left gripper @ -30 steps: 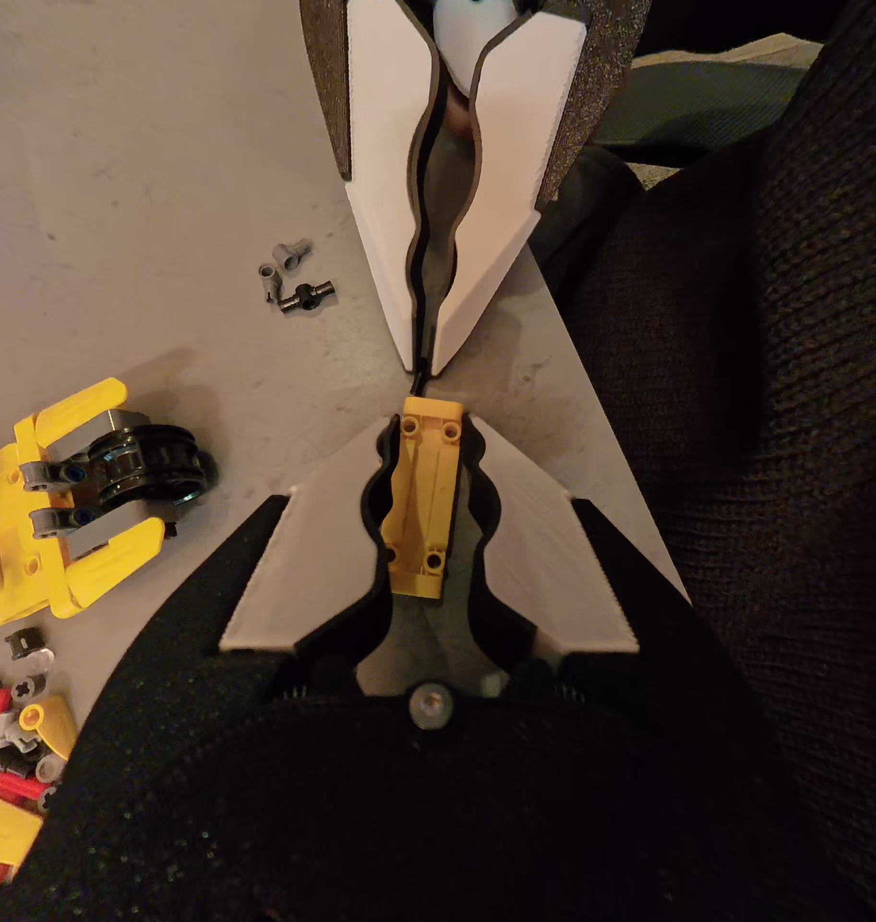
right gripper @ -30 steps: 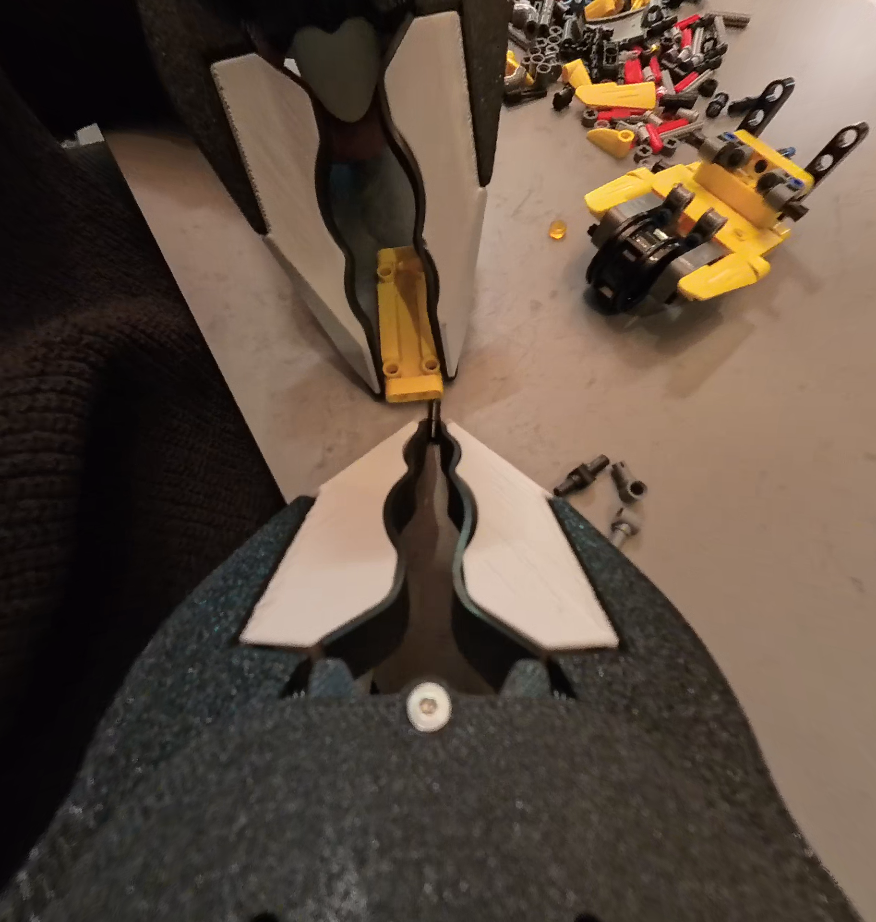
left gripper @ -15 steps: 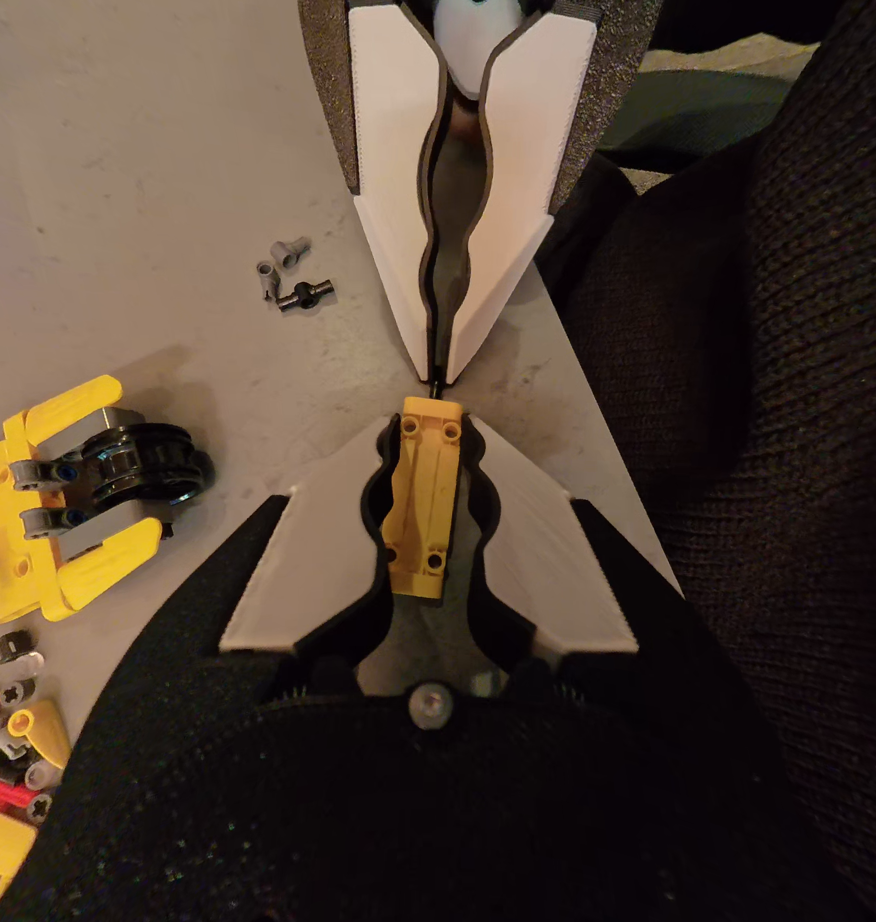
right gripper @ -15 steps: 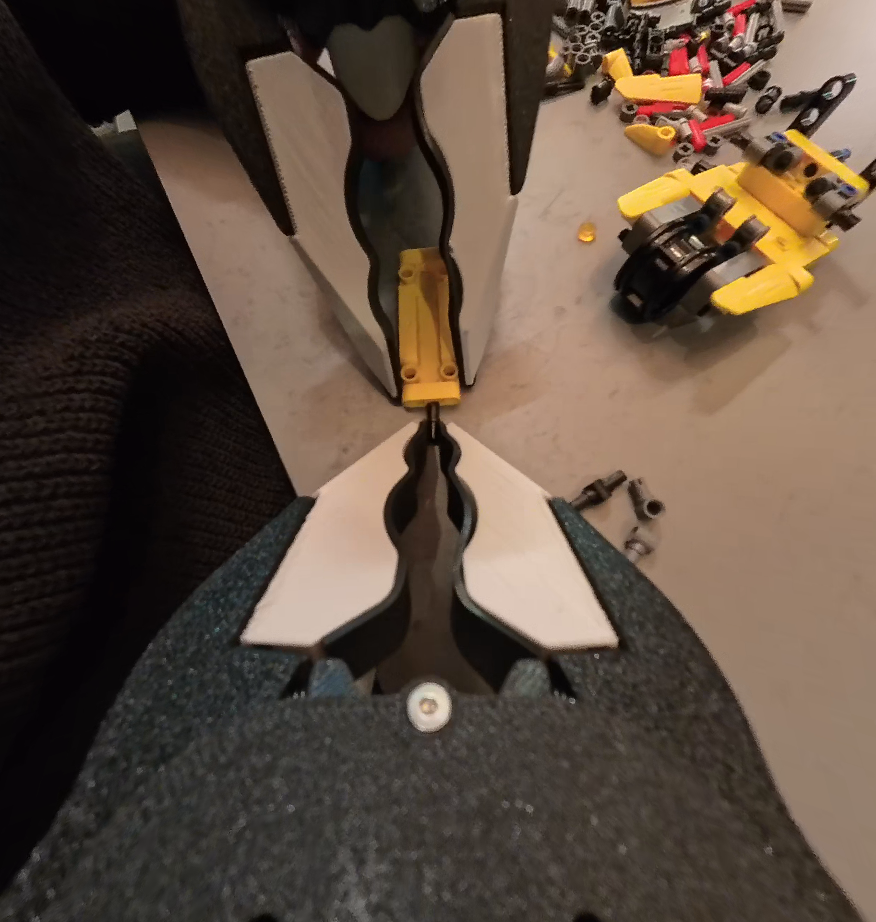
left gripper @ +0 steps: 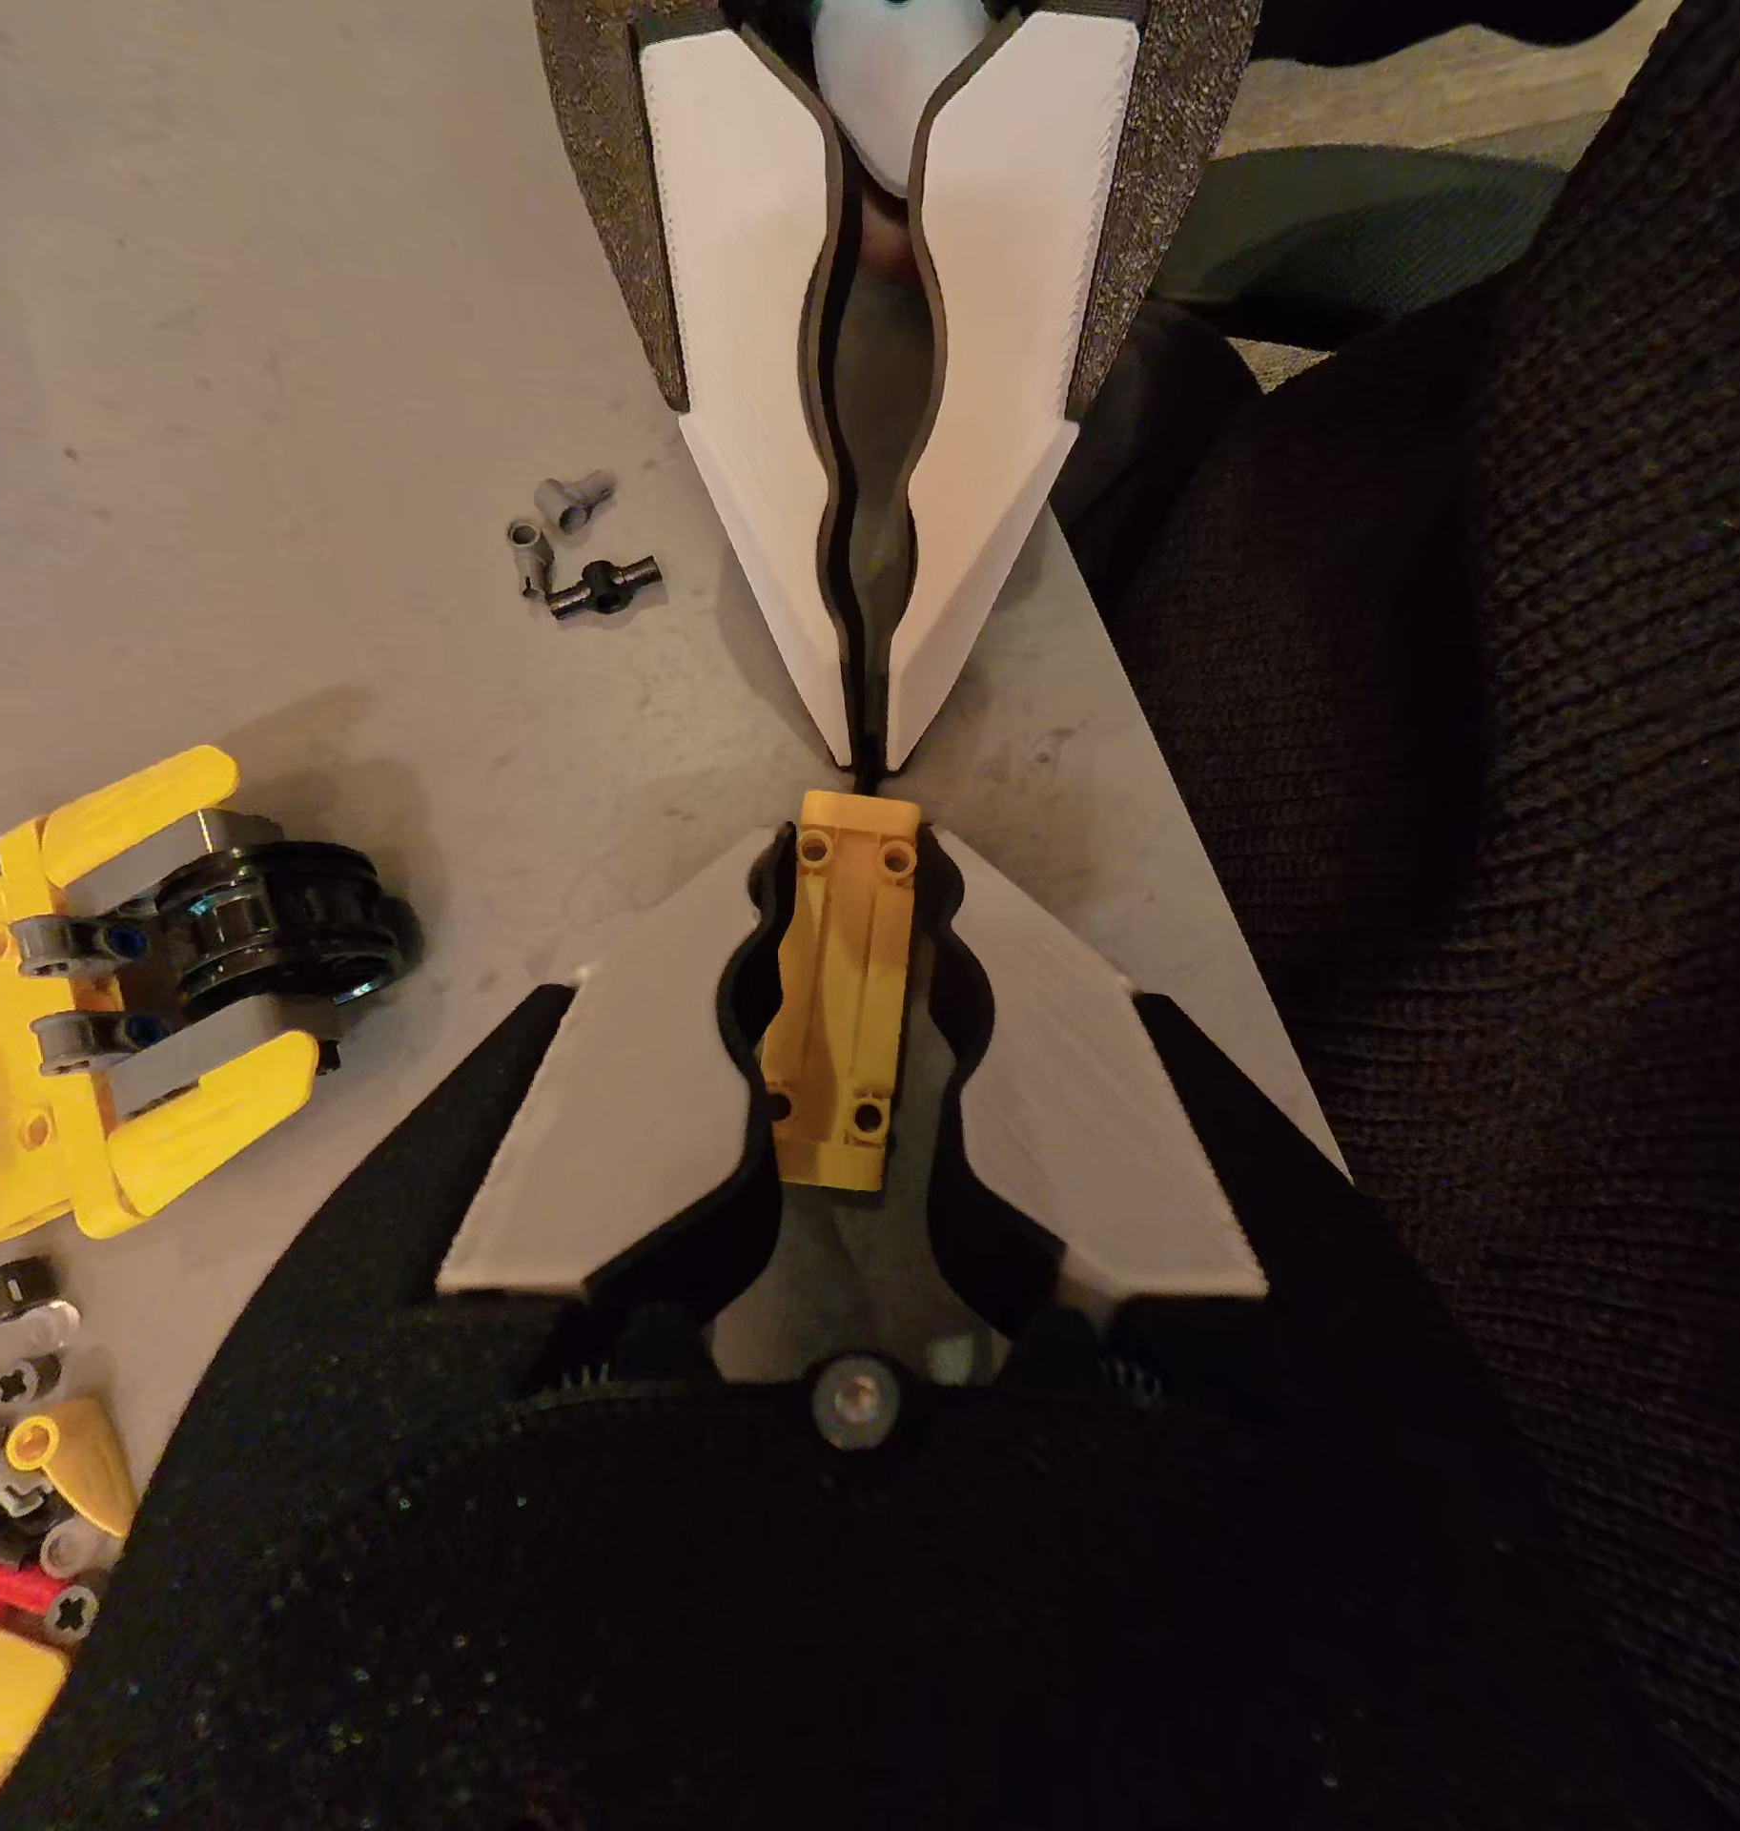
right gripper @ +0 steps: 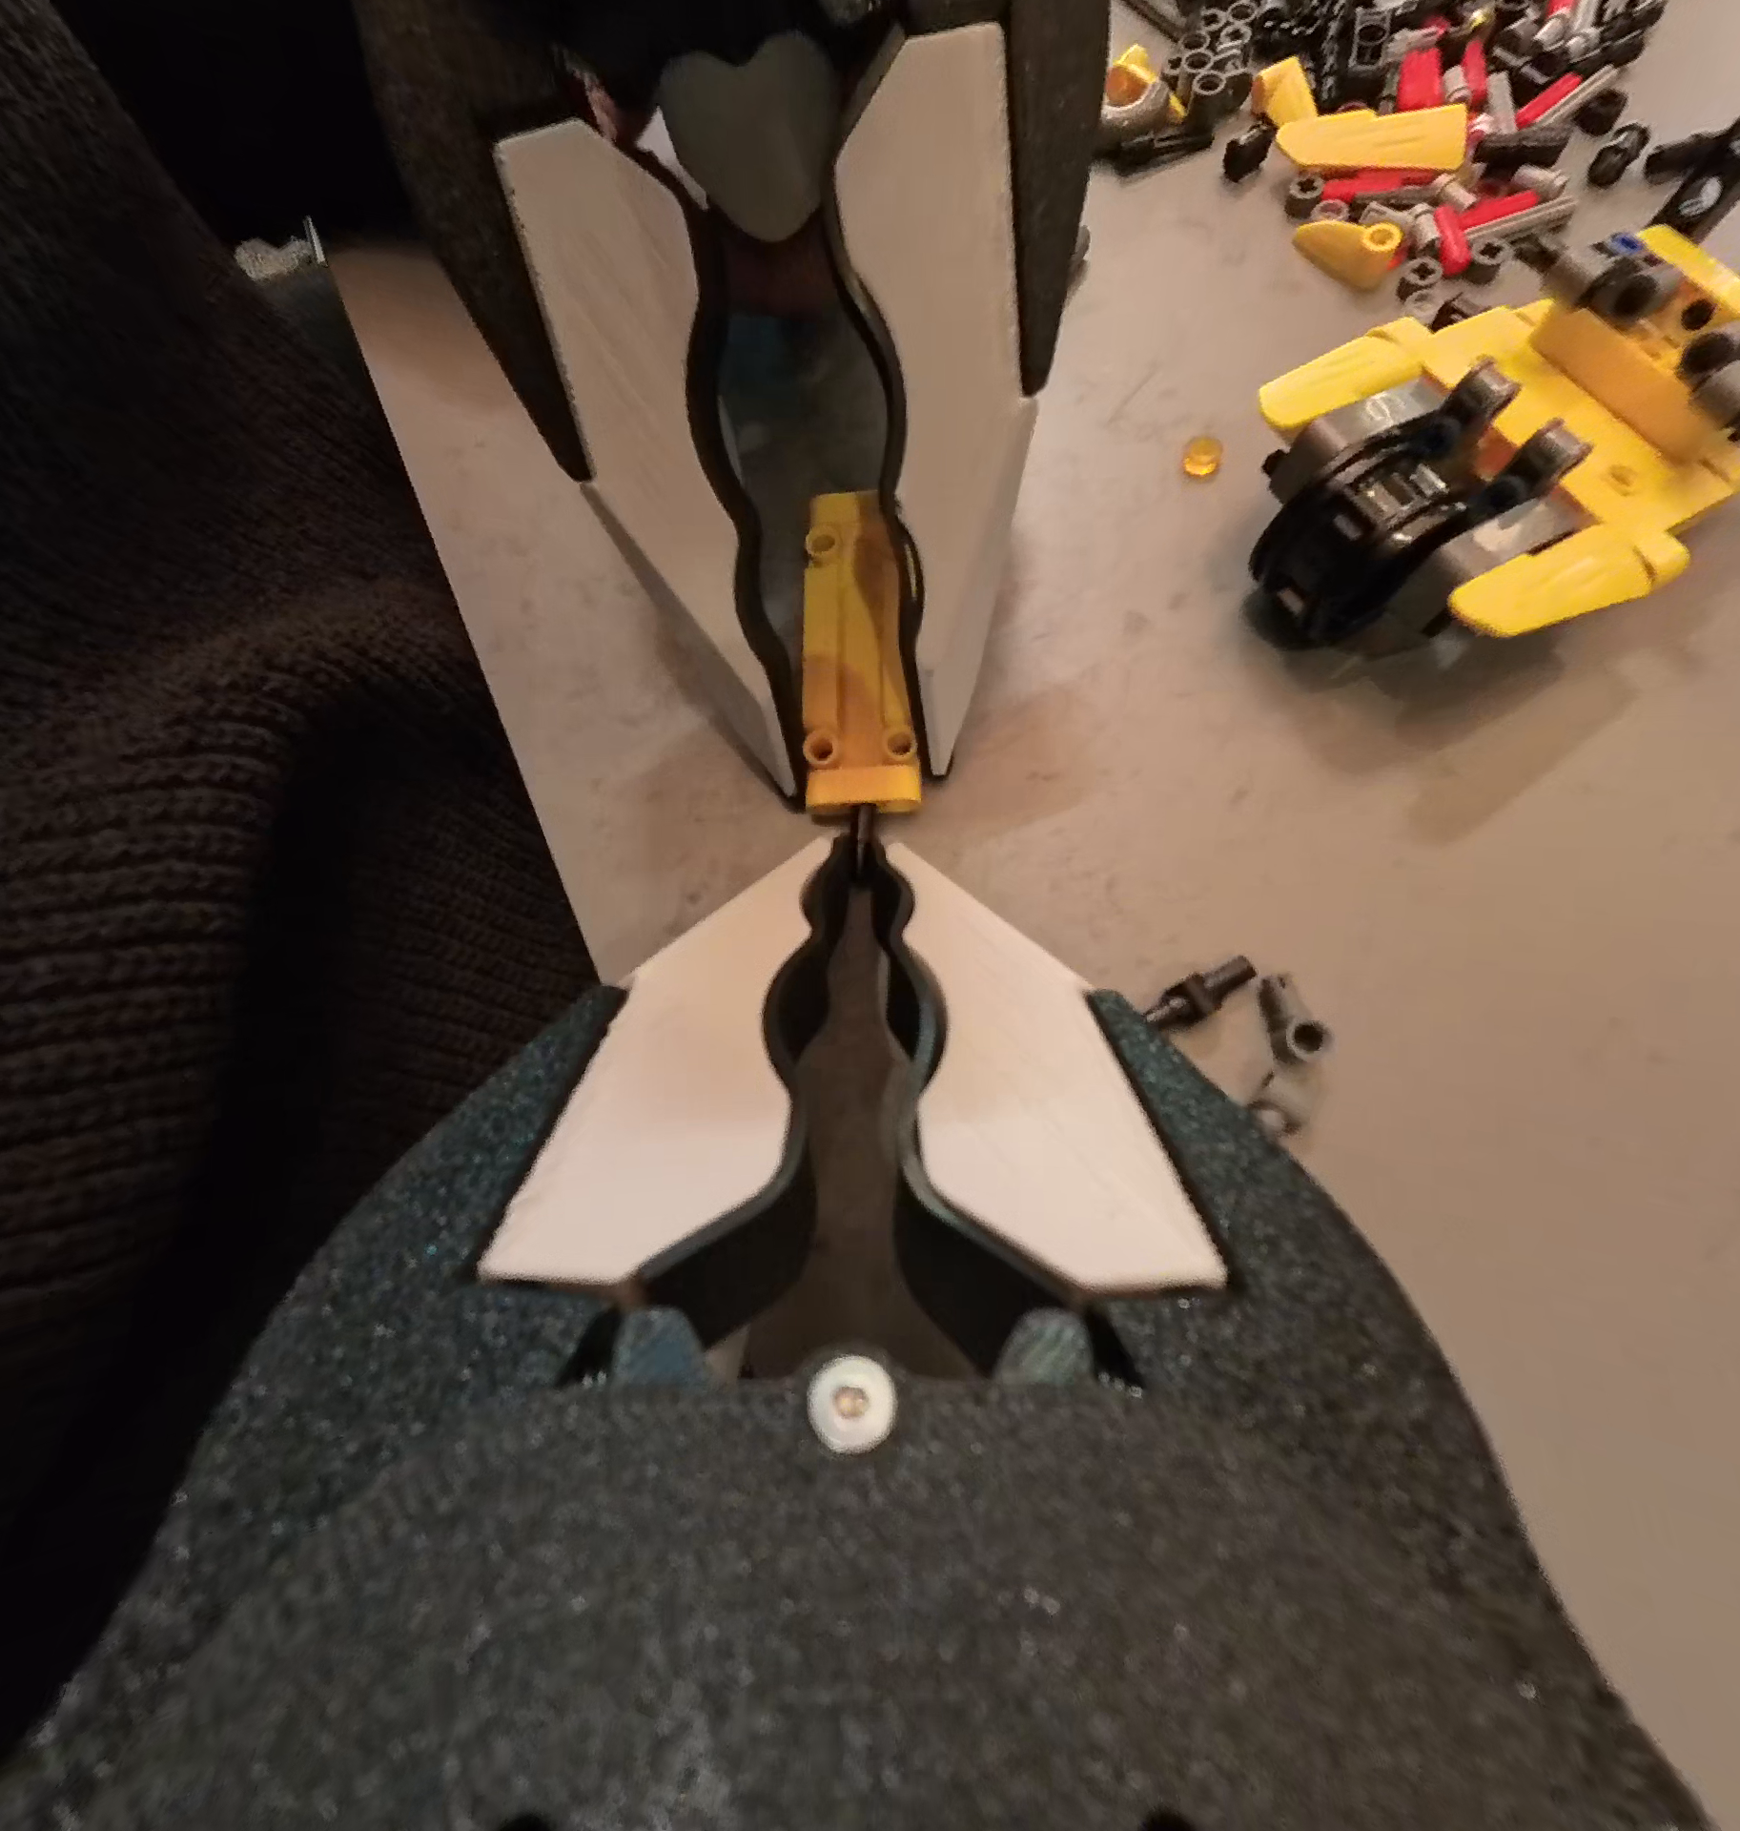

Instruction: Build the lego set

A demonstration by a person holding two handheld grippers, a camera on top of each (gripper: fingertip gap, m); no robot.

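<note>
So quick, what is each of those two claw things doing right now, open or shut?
Left gripper: jaws shut on the yellow panel piece.
Right gripper: jaws shut on a small black pin, its tip at the panel's end.

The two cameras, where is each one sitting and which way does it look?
Left wrist view: sits on the left claw, looking along the yellow panel piece at the right claw; a dark knitted sleeve shows.
Right wrist view: sits on the right claw, facing the left claw.
Both share the yellow model, table and small black pin.
</note>
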